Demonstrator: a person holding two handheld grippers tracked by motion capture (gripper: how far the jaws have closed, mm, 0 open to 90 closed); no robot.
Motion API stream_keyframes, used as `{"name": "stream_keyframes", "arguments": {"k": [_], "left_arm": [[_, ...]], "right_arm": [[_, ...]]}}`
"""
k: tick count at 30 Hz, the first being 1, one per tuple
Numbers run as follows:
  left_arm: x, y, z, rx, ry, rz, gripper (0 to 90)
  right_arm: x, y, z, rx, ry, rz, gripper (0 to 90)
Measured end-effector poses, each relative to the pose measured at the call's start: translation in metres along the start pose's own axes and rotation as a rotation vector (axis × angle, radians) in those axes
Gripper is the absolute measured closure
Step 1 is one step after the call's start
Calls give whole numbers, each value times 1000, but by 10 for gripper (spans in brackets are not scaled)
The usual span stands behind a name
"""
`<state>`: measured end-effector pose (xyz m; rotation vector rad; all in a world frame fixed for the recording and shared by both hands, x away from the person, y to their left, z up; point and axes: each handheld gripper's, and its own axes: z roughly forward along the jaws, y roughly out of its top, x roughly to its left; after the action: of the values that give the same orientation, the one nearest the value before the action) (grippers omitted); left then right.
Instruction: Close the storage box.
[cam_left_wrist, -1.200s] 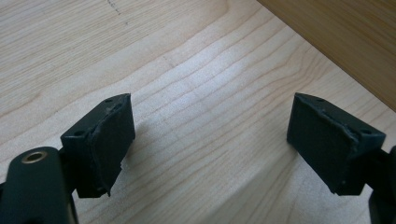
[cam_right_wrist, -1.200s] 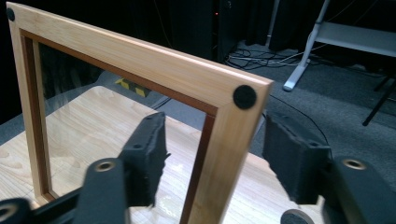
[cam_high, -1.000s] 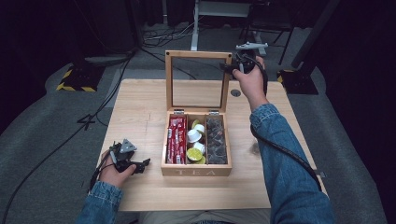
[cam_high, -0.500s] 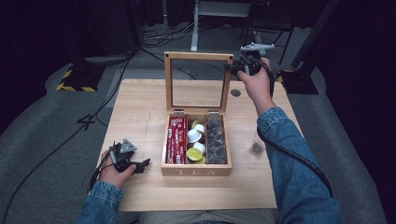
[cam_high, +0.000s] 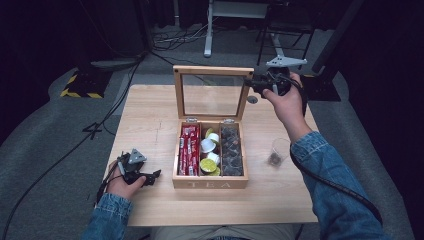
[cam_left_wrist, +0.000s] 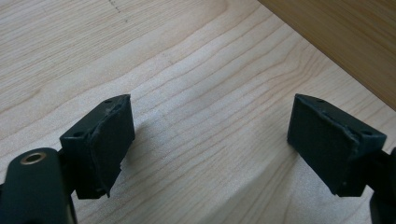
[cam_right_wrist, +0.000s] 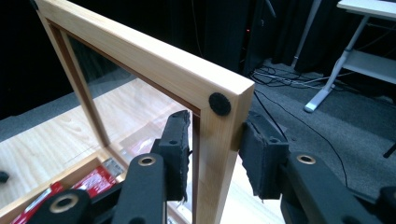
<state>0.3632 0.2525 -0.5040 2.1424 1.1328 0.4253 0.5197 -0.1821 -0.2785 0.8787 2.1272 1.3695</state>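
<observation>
Grey carpet (cam_high: 45, 125), dark surroundings

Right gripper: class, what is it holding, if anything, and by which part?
The right gripper clamps the tea box's open lid by the side rail of its wooden frame, near the top corner.

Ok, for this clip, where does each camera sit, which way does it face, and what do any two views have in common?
High view: above the person's side, looking forward and down at the table and open tea box; both forearms show.
Left gripper view: rides the left tongs, looking down at bare tabletop; its two open jaws show.
Right gripper view: rides the right tongs, facing the box's raised lid; its jaws straddle the lid frame.
Shared: the high and right gripper views both show the lid.
</observation>
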Motion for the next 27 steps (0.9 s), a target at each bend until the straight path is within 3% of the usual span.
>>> {"name": "stream_keyframes", "arguments": {"k": [14, 20, 27], "left_arm": [[0, 0, 0, 0, 0, -1, 152], [0, 0, 0, 0, 0, 0, 152], [0, 0, 0, -1, 0, 0, 152]], "right_arm": [[25, -13, -29, 26, 33, -97, 651], [39, -23, -41, 49, 42, -84, 625], [55, -37, -51, 68, 50, -112, 599]]}}
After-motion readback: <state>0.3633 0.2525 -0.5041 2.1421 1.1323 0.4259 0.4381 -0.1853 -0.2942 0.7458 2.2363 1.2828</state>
